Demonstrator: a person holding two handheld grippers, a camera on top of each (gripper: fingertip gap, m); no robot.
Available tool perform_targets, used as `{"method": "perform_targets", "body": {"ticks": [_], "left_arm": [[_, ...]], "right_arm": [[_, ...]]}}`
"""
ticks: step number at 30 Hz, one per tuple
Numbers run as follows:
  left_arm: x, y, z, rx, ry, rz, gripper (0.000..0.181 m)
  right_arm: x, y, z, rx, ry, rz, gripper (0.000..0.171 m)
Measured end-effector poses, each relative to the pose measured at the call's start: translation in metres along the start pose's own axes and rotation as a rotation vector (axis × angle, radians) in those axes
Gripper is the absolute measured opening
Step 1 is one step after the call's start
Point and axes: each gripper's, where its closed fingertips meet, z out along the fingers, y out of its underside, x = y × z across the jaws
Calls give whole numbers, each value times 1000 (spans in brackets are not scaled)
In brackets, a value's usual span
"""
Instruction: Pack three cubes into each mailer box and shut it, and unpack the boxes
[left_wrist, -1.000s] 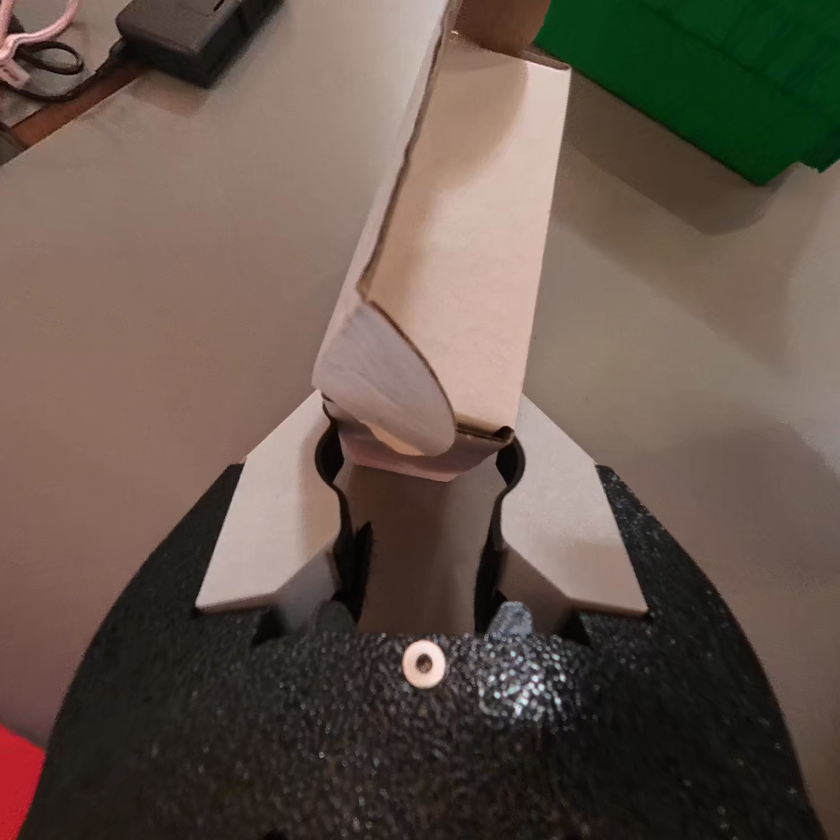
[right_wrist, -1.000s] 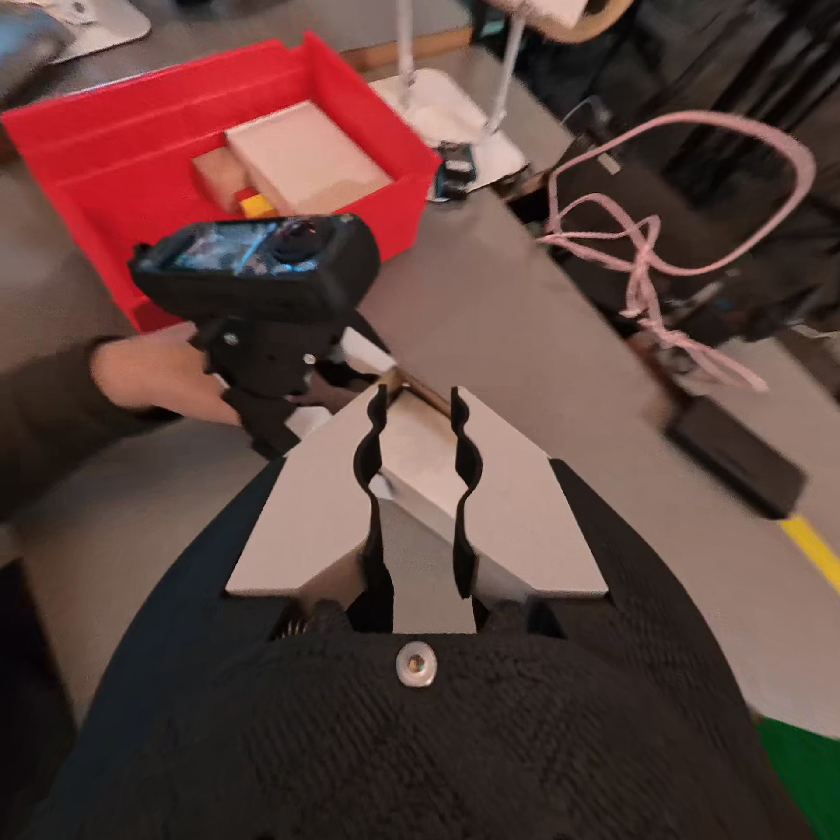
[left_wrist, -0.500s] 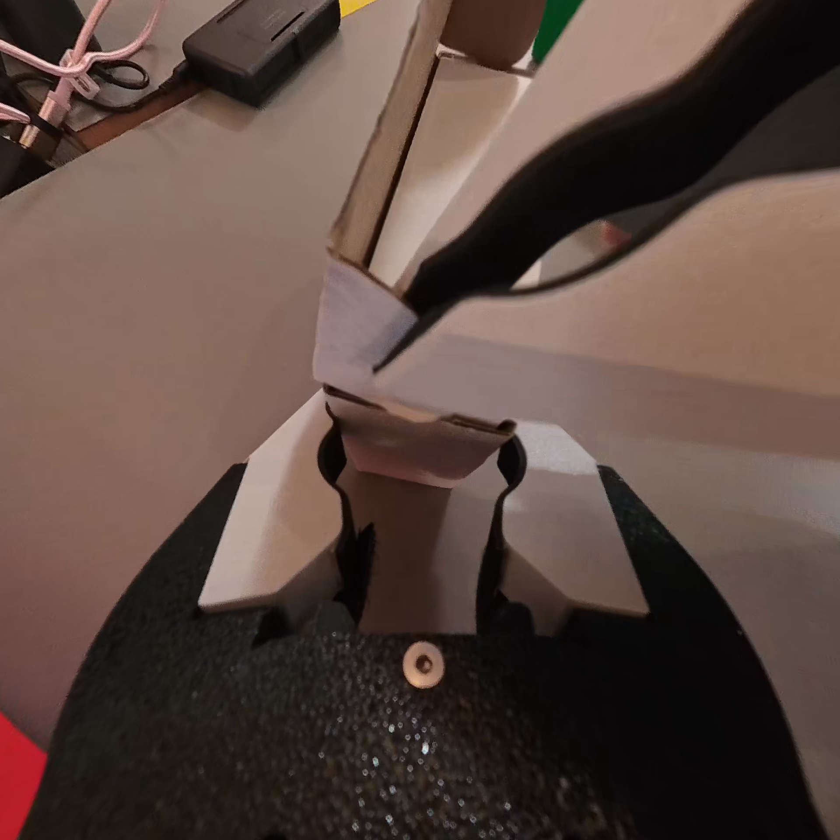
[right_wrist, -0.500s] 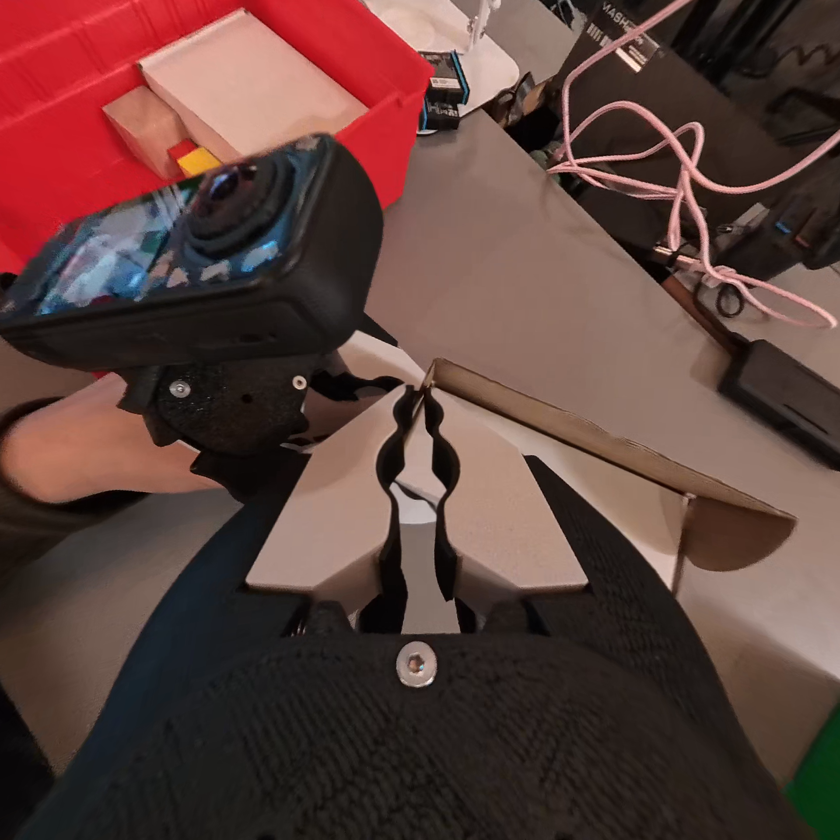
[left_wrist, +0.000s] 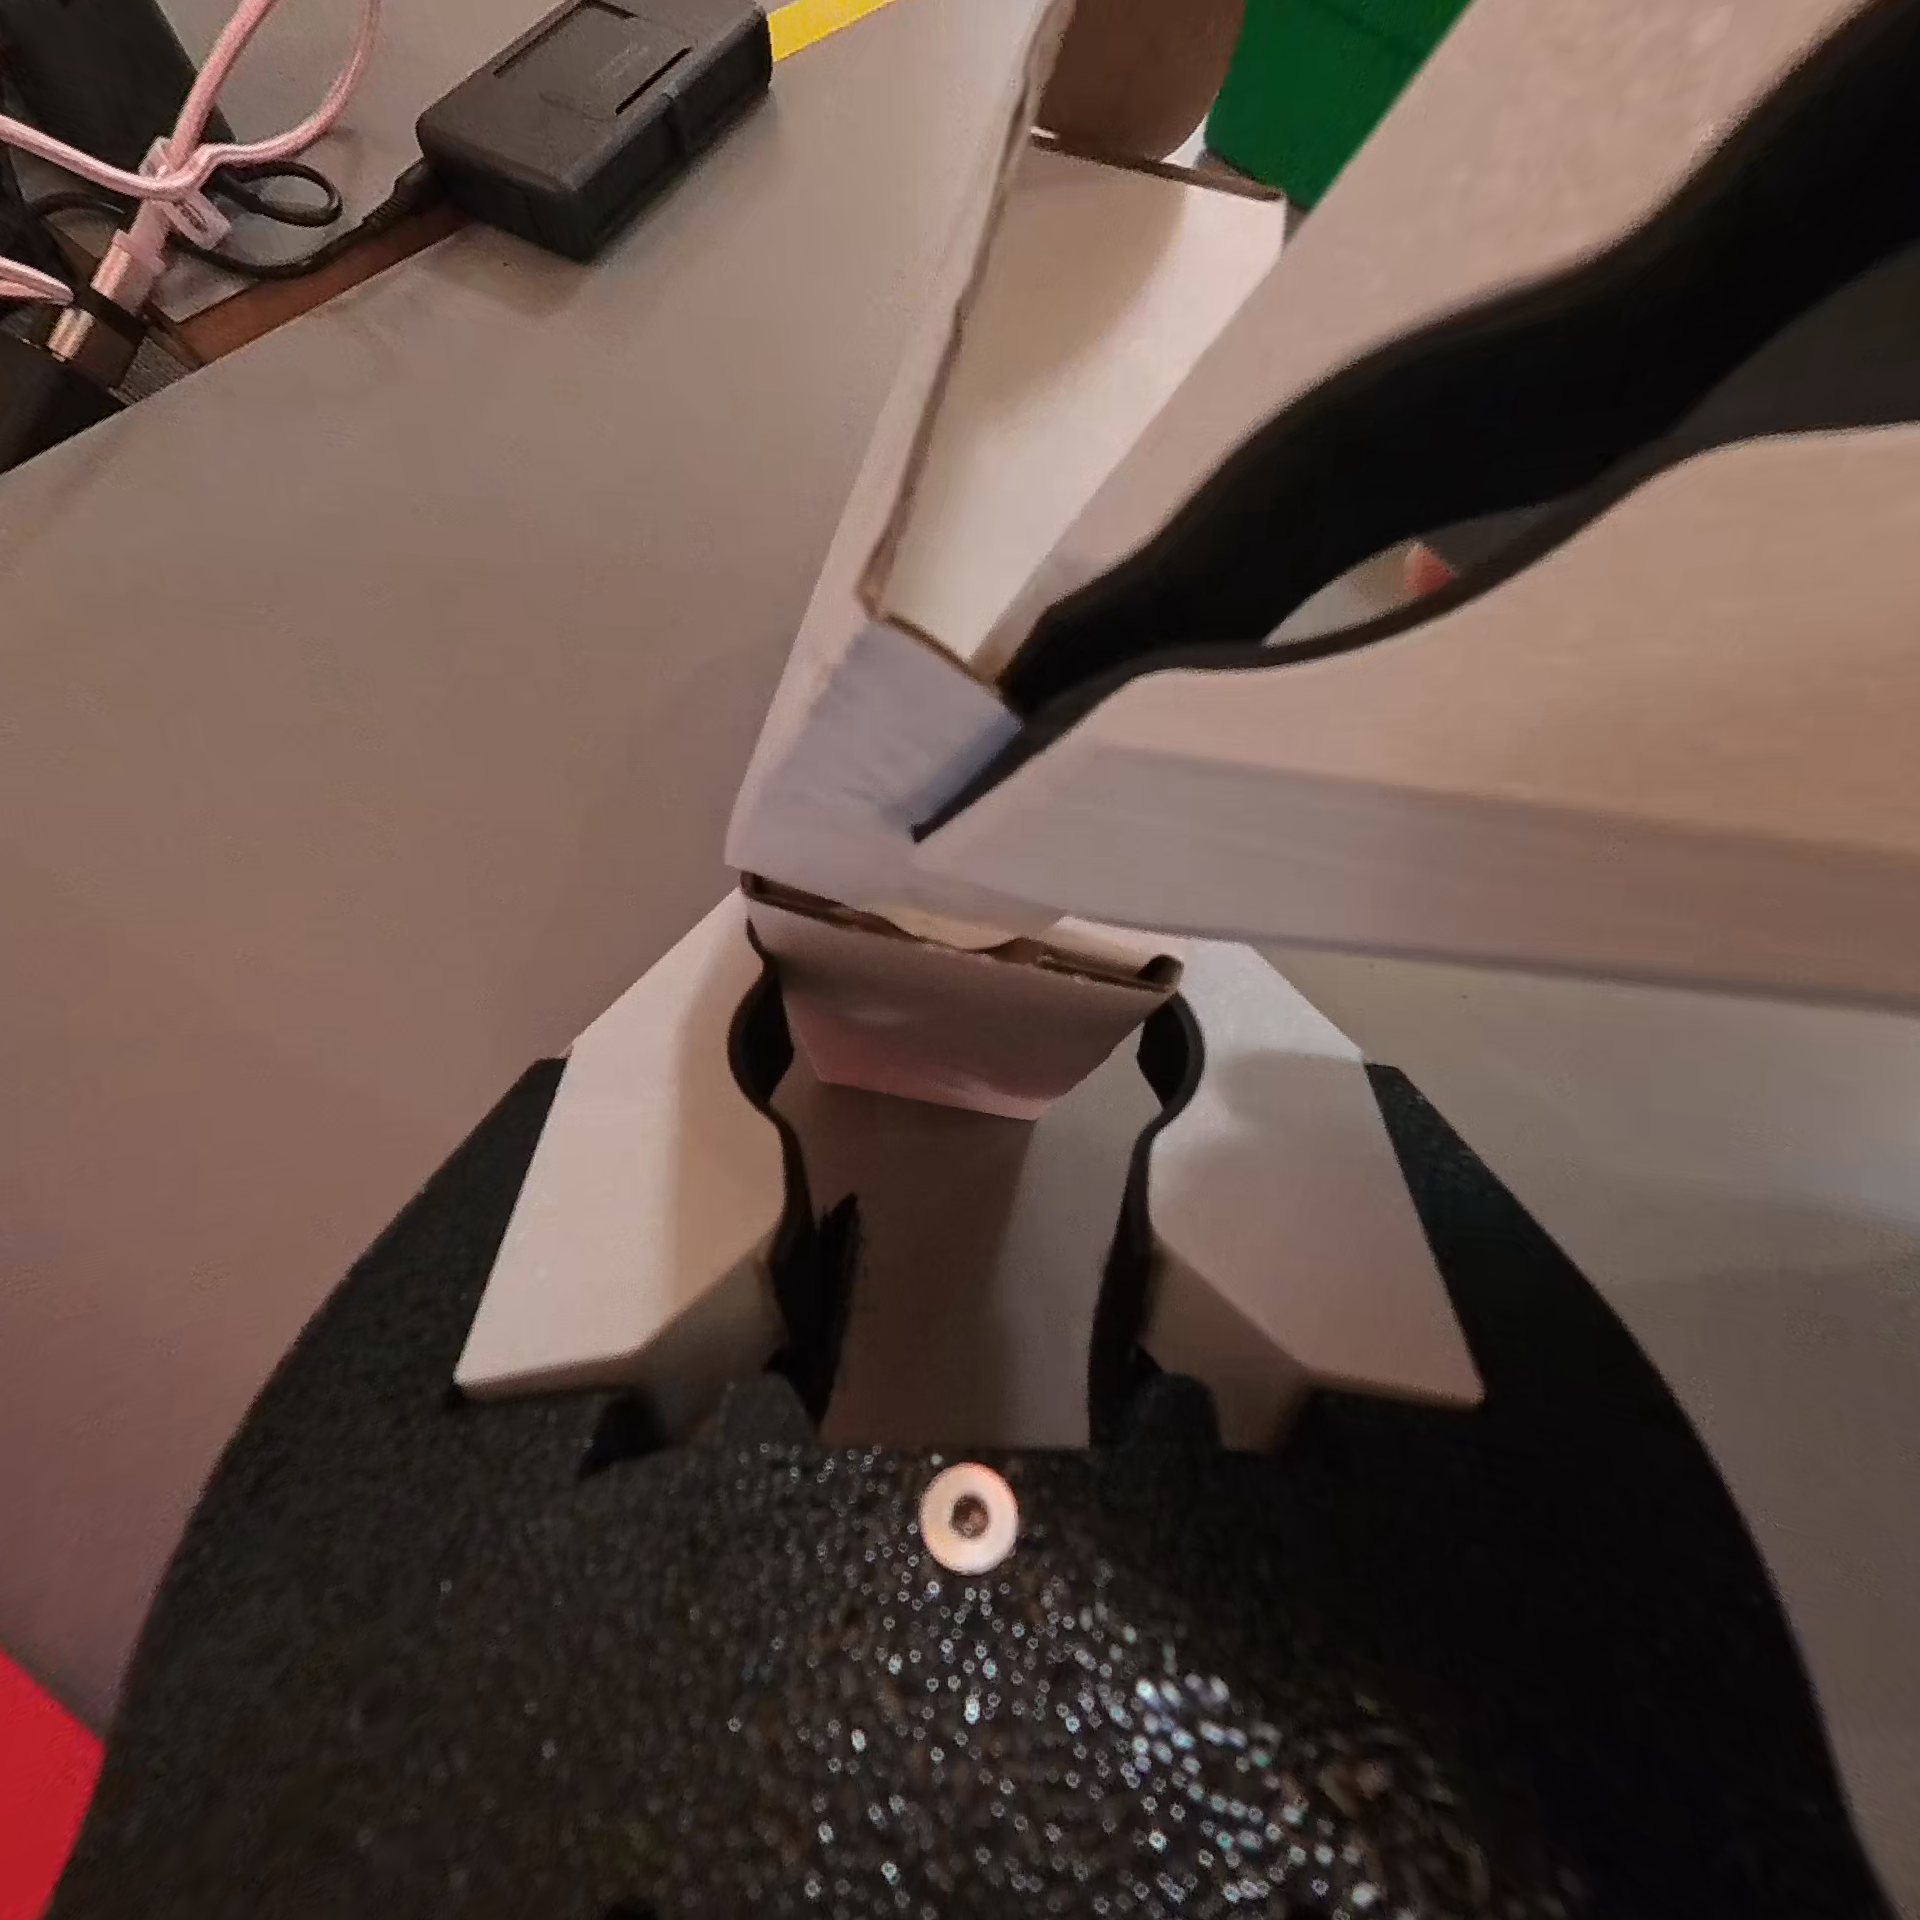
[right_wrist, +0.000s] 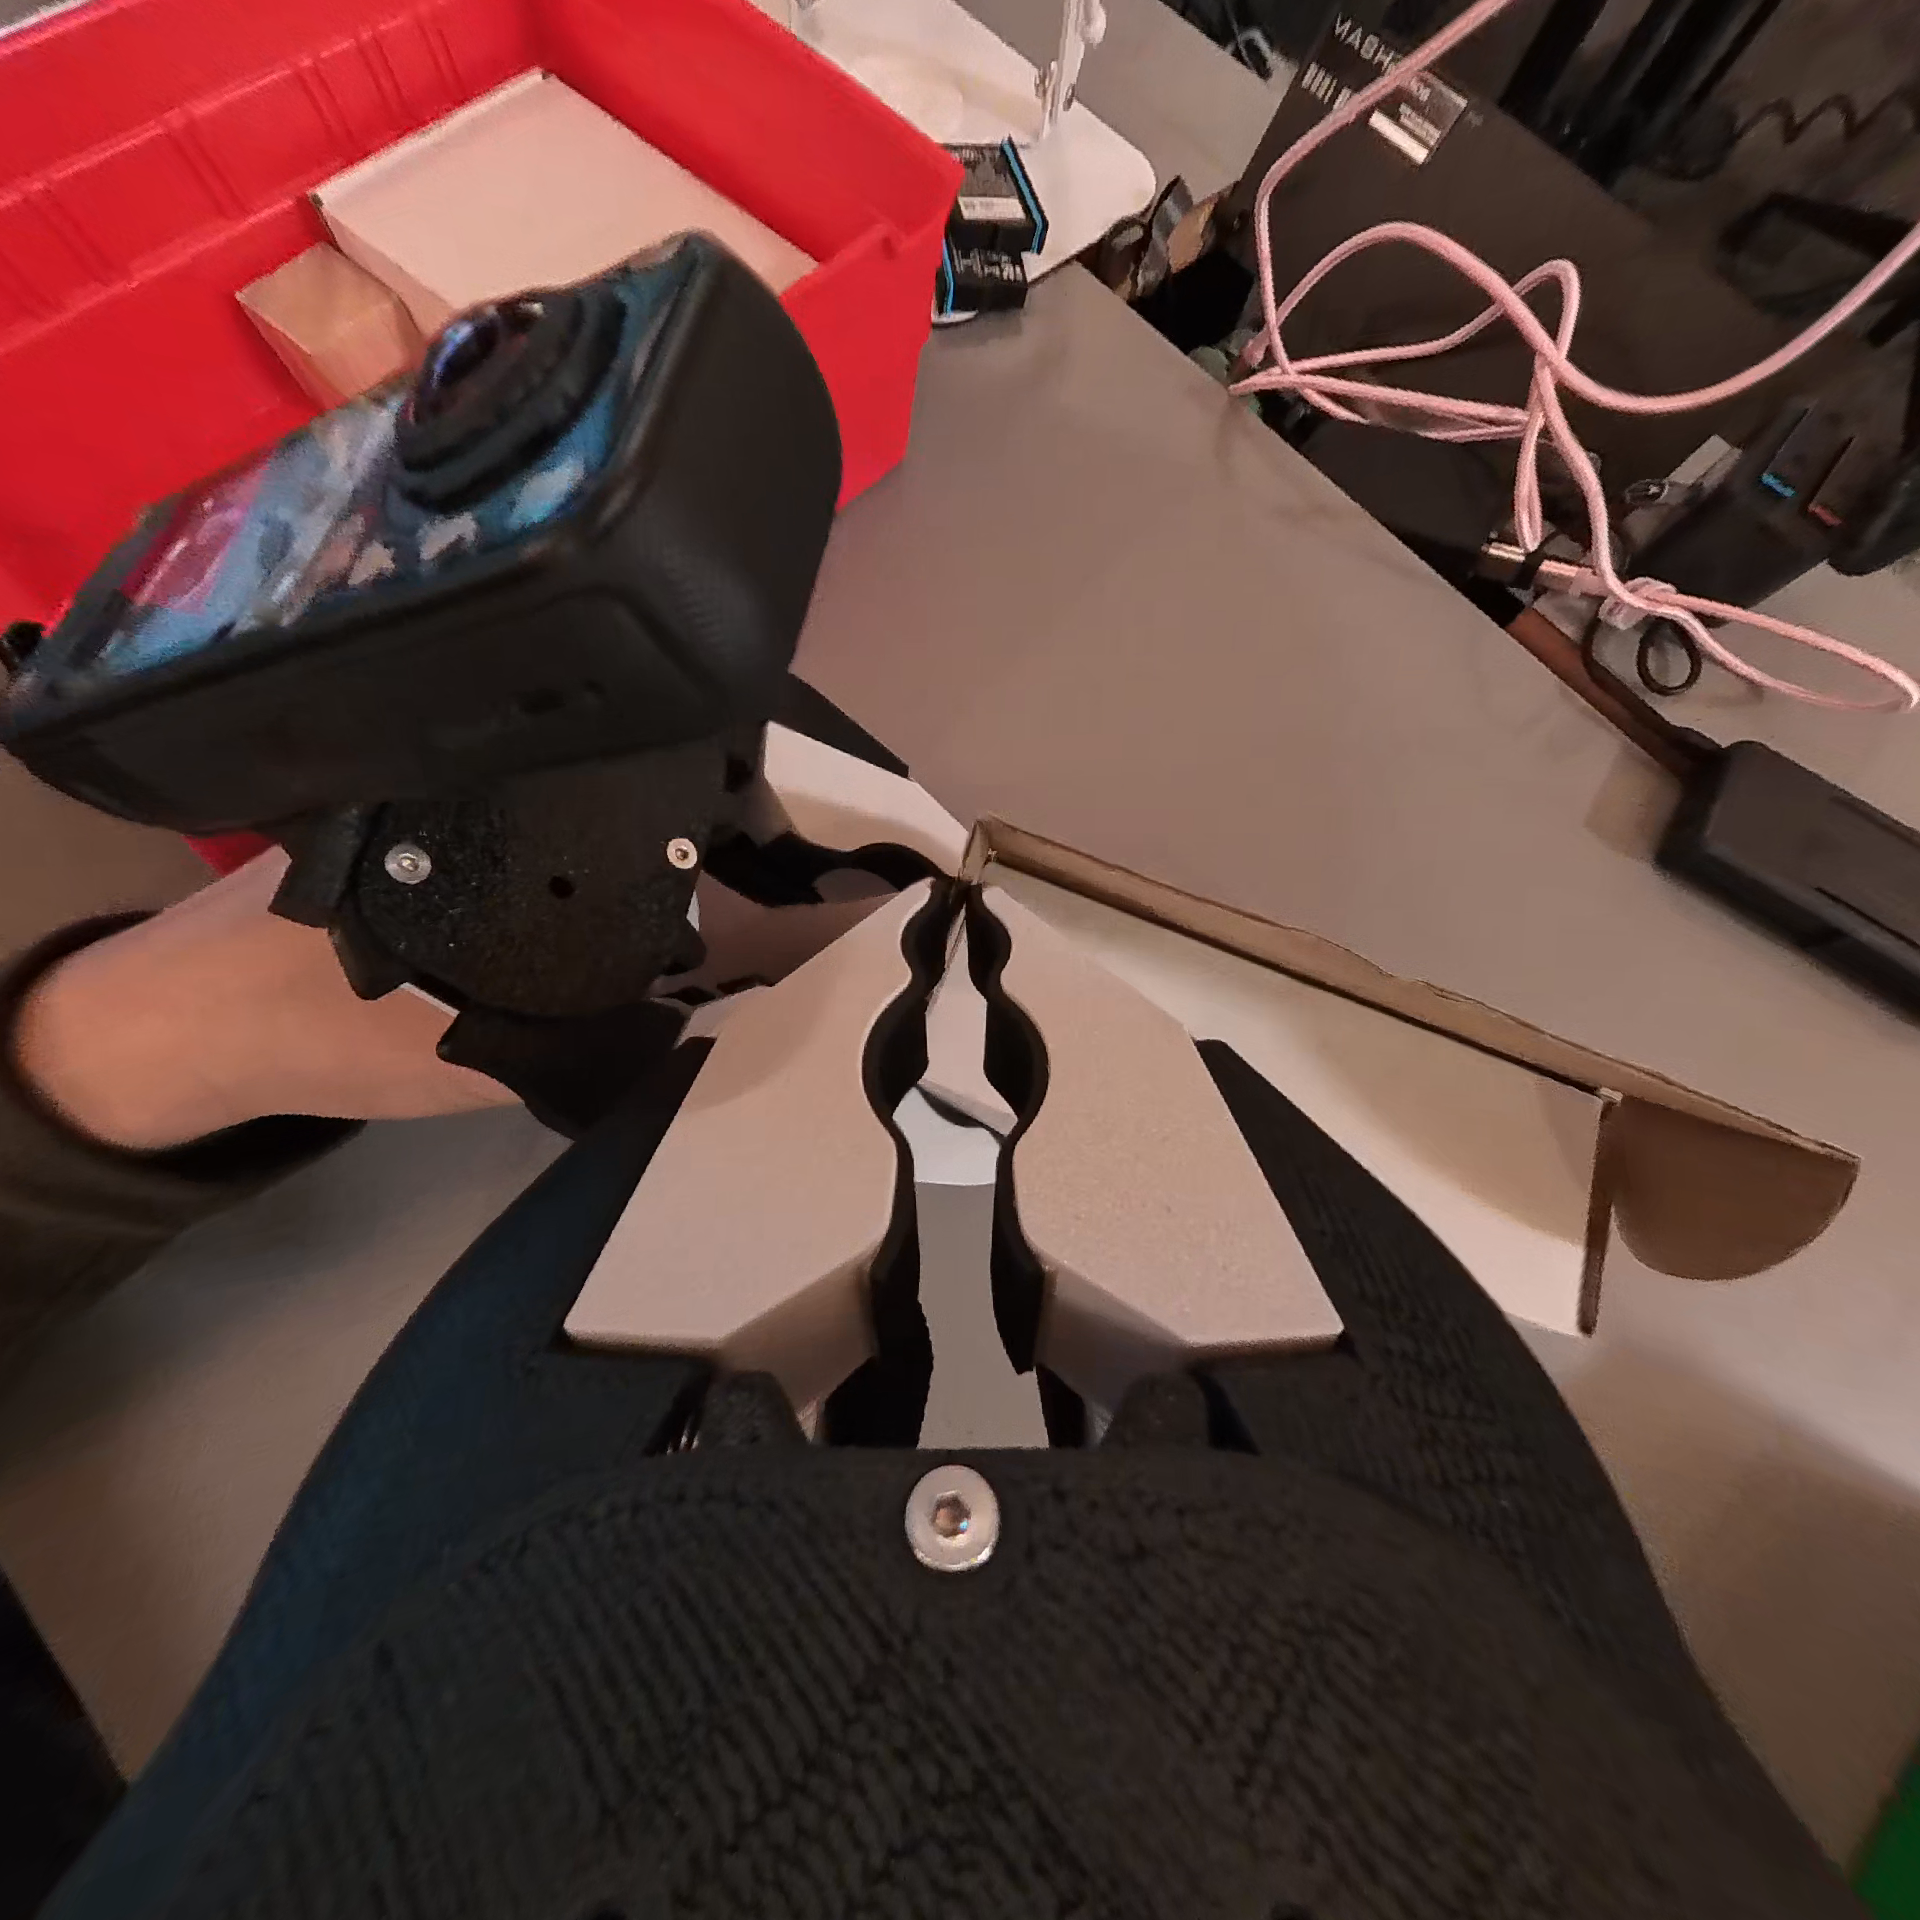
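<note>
A brown cardboard mailer box (left_wrist: 940, 1049) lies on the grey table. My left gripper (left_wrist: 961, 1013) is shut on the box's near end wall. The box's lid (left_wrist: 935, 416) stands raised. My right gripper (left_wrist: 997, 727) comes in from the upper right and is shut on the lid's near corner. In the right wrist view my right gripper (right_wrist: 951, 914) pinches that corner, and the lid (right_wrist: 1351, 1039) runs off to the right to a rounded ear flap (right_wrist: 1725, 1205). The left gripper (right_wrist: 831, 868) and its camera sit close on the left. The box's inside is mostly hidden.
A red bin (right_wrist: 883, 312) behind the left gripper holds a white box (right_wrist: 540, 229) and a brown cube (right_wrist: 332, 322). A green bin (left_wrist: 1309, 104) lies beyond the box. A black adapter (left_wrist: 592, 135) and pink cables (right_wrist: 1558, 416) lie at the table edge.
My right gripper moved in over the box and its jaws closed on the lid's corner. The lid has swung up. My left gripper keeps its hold on the box.
</note>
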Motion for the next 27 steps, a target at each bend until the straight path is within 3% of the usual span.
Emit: {"method": "perform_targets", "body": {"ticks": [15, 17, 23, 27], "left_arm": [[0, 0, 0, 7, 2, 12, 66], [0, 0, 0, 9, 4, 10, 66], [0, 0, 1, 8, 7, 16, 66], [1, 0, 1, 8, 10, 19, 66]], "right_arm": [[-8, 24, 4, 65, -22, -23, 3], [-7, 23, -13, 95, -20, -45, 14], [90, -13, -101, 371, 220, -87, 0], [106, -9, -68, 246, 138, -160, 0]]}}
